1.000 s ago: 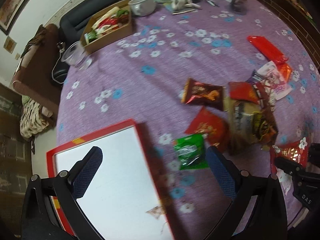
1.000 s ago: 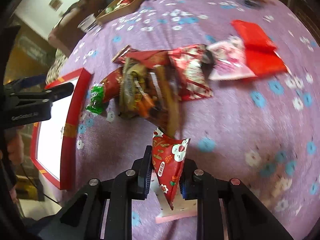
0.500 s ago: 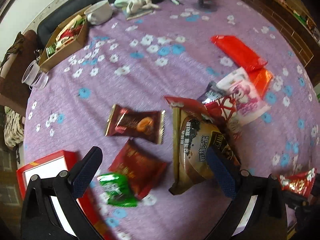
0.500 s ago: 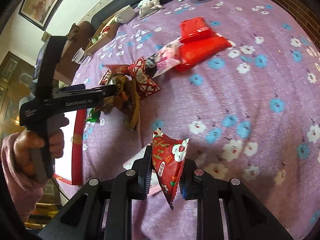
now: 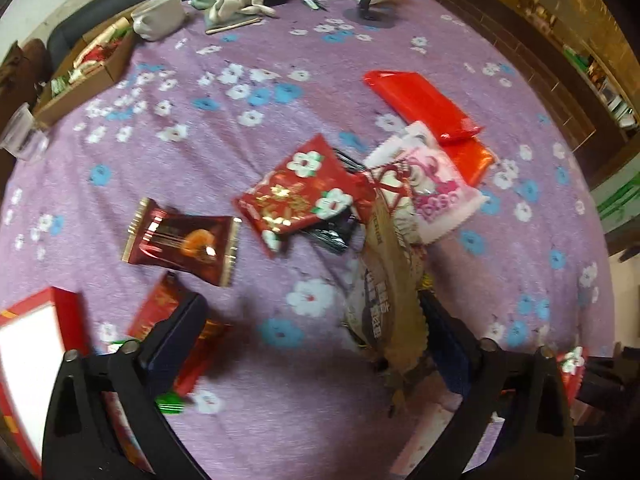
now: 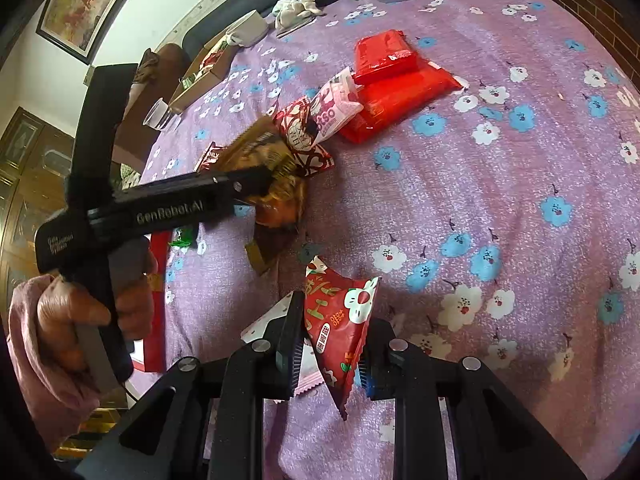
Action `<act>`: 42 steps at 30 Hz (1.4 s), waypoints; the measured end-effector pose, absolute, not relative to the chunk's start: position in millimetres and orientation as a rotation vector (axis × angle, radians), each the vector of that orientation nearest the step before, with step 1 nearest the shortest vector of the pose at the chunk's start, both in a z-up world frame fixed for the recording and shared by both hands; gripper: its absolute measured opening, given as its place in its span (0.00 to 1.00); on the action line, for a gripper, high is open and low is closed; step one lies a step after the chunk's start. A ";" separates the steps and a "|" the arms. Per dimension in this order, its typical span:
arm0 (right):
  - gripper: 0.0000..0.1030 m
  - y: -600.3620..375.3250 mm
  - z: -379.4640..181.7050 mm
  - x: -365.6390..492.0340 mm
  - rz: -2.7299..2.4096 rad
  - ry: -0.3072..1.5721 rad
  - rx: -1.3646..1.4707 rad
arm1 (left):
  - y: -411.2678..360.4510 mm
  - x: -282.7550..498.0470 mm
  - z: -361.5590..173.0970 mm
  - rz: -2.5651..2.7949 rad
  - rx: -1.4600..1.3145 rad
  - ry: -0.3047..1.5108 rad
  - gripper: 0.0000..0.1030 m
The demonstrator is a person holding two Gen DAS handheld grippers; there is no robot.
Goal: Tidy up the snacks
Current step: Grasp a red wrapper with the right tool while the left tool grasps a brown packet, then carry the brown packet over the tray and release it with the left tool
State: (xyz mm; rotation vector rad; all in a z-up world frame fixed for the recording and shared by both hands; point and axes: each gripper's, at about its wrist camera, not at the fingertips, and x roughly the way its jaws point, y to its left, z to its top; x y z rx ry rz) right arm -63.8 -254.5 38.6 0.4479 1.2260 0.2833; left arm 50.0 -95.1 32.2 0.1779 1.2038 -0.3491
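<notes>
Crinkly foil packets litter the purple flowered cloth (image 5: 248, 56) in the left wrist view, where the left gripper (image 5: 316, 324) gapes wide with a tall brown snack bag (image 5: 384, 300) against its right finger, while in the right wrist view the right gripper (image 6: 334, 346) pinches a glossy red triangular packet (image 6: 340, 316) upright between nearly closed fingers.

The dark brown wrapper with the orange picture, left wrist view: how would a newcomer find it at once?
Start from the purple floral tablecloth and the heap of snack packets at its middle. Left of the red flowered packet, lying flat and apart from the heap, is the dark brown wrapper. Only it has gold crimped ends and an orange picture.
</notes>
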 end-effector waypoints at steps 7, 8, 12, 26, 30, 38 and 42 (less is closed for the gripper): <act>0.22 -255.9 36.0 -62.0 0.263 1.237 0.451 | -105.2 40.9 41.0 -0.498 0.112 1.189 0.25; 0.22 -253.7 36.5 -61.1 0.261 1.238 0.450 | -108.2 38.2 42.2 -0.509 0.127 1.180 0.24; 0.22 -249.4 40.0 -60.4 0.270 1.234 0.434 | -100.8 41.1 44.8 -0.544 0.073 1.192 0.17; 0.23 -214.2 56.1 -49.7 0.350 1.215 0.373 | -37.5 13.6 72.9 -0.483 -0.005 1.125 0.16; 0.23 -191.9 59.6 -39.5 0.404 1.215 0.355 | -6.0 2.6 89.4 -0.386 -0.002 1.091 0.16; 0.23 -112.2 74.5 -13.0 0.588 1.205 0.237 | 82.0 -24.2 120.1 -0.131 -0.022 1.006 0.16; 0.23 -52.0 81.5 -1.9 0.707 1.205 0.154 | 122.5 -36.1 122.5 -0.012 -0.035 0.990 0.16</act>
